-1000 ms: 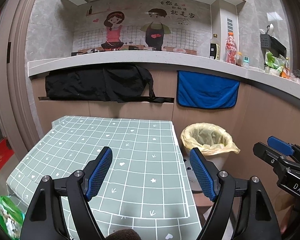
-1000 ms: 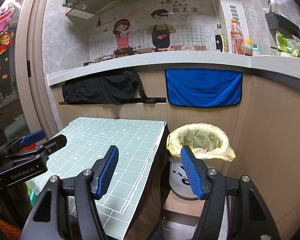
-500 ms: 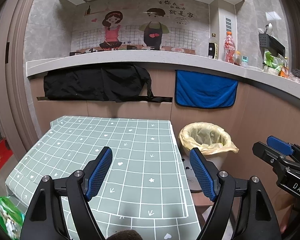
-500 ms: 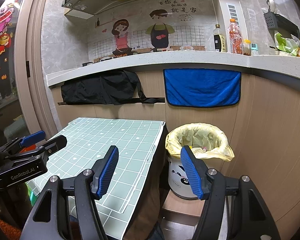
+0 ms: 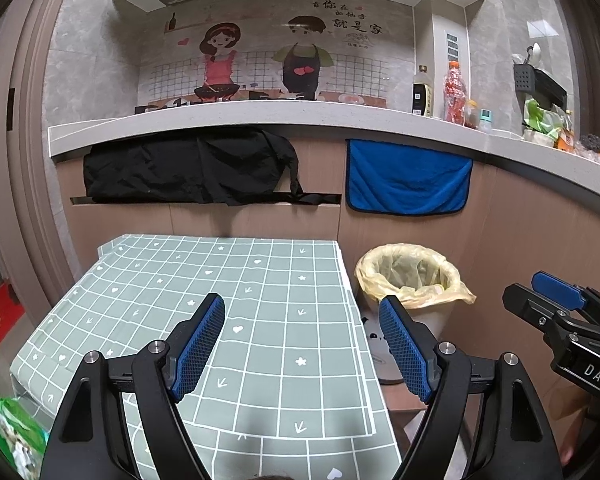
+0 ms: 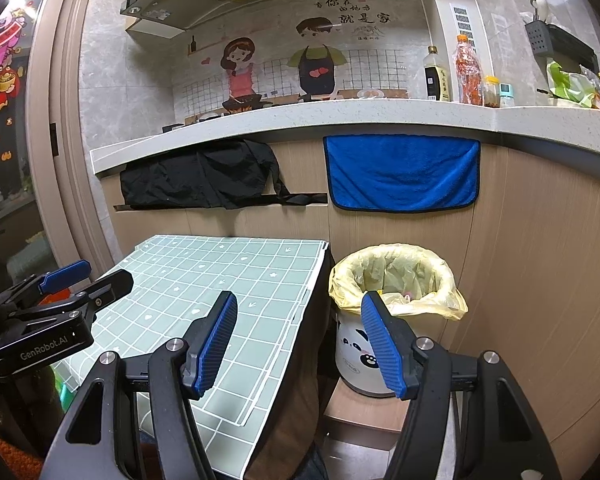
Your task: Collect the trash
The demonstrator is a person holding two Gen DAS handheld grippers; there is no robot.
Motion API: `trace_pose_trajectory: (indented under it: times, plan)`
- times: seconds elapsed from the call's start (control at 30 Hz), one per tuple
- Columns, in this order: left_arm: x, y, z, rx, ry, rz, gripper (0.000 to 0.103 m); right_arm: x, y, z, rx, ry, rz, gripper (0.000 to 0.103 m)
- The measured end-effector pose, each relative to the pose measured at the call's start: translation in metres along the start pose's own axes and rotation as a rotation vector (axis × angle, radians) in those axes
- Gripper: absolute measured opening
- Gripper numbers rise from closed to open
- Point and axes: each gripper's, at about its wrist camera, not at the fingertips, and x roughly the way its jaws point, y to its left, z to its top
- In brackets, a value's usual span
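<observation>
Both grippers have drifted only slightly over the last second, the green grid-patterned tablecloth (image 5: 260, 320) sliding a little lower in the left view, so collecting looks about finished or paused. The left gripper (image 5: 302, 344) and right gripper (image 6: 298, 344) hover spread wide, holding and touching nothing. Trash lies inside the yellow-lined panda-print bin (image 6: 396, 280), just beside the table's right edge.

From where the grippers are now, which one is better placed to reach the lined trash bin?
Right, probably. The right gripper sits open with the trash bin just ahead of its right finger. The left gripper, also open, hangs over the green tablecloth, with the bin off to its right.
</observation>
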Motion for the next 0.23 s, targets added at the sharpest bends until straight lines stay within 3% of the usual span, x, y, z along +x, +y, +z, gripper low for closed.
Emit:
trace_pose_trajectory:
  times: [0.23]
  plan:
    - [0.0052,0.0042,0.0006,0.011,-0.004,0.007,0.079,0.0037,-0.0006,-0.0020,0.020,0.014,-0.002,0.062]
